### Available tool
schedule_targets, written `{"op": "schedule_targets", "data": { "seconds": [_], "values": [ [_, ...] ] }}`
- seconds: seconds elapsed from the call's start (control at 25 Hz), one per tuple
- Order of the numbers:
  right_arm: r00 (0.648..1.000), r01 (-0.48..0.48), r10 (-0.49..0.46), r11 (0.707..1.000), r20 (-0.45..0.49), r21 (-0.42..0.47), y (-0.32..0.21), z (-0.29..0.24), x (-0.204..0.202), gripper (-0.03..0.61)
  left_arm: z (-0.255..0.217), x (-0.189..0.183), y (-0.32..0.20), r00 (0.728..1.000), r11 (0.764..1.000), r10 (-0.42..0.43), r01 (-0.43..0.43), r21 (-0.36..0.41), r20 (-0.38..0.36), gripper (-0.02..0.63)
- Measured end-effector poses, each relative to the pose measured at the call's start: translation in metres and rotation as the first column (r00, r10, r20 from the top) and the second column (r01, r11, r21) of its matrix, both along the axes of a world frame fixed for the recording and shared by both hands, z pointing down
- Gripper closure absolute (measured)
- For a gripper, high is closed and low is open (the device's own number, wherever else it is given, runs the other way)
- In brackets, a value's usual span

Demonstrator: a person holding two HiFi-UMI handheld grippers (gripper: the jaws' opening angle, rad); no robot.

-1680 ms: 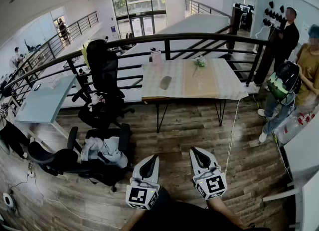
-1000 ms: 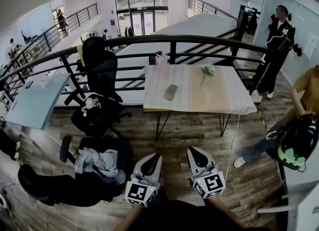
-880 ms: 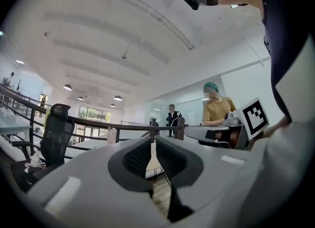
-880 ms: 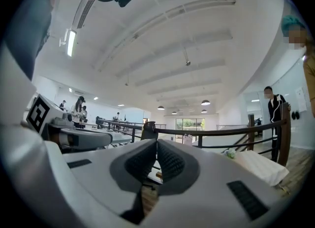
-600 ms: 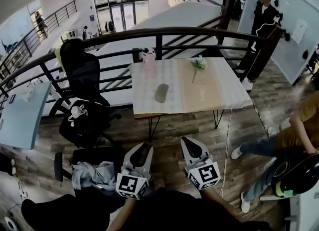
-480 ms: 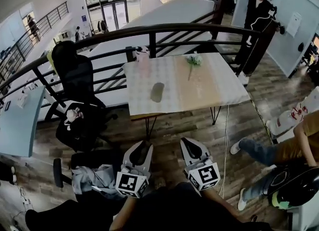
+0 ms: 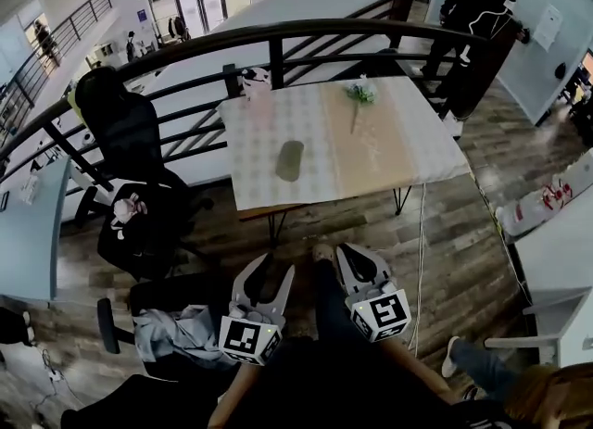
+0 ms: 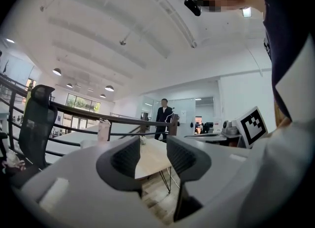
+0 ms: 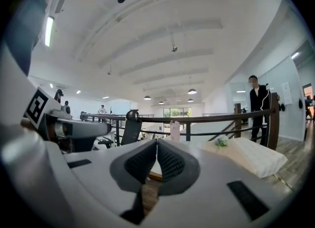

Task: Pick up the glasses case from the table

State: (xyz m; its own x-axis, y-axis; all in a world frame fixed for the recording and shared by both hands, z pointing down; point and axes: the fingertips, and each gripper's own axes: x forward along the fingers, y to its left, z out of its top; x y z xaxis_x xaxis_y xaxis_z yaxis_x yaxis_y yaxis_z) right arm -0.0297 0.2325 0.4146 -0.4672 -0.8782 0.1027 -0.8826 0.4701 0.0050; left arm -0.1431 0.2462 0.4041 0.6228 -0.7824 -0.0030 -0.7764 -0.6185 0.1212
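Observation:
The glasses case, a dark grey oval, lies on the left half of the pale table by the railing. Both grippers are held low in front of me, well short of the table's near edge, over the wooden floor. My left gripper points level at the table; its jaws are opening and nothing is between them. The right gripper is shut and empty, its pads meeting. Neither gripper view shows the case.
A black railing runs behind the table. A pink bottle and a small flower sprig stand at the table's far edge. Office chairs with clothes crowd the left. A person stands at the far right. A white cable hangs by the table's right legs.
I have come closer to the table, which now looks larger. The left jaws have parted from shut. The person crouching at the right has mostly slipped out of view.

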Motion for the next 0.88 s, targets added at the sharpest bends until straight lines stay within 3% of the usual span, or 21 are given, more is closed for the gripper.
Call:
{"op": "schedule_targets", "data": {
  "seconds": [0.24,0.64,0.88],
  "values": [
    [0.998,0.060,-0.059,0.997,-0.016,0.050,-0.086,-0.001,-0.009,0.566,0.006,-0.026,-0.073,0.990,0.990,-0.138,0.139,0.016,-0.017,0.440],
    [0.988,0.148,-0.146,0.988,-0.039,0.051,-0.275,-0.001,0.022,0.566,0.013,0.023,-0.252,0.985,0.987,-0.163,0.163,-0.001,0.063,0.394],
    [0.974,0.223,-0.223,0.975,-0.041,0.012,-0.362,0.022,0.033,0.566,0.048,0.039,-0.328,0.975,0.977,-0.199,0.205,-0.056,0.095,0.380]
  ]
}}
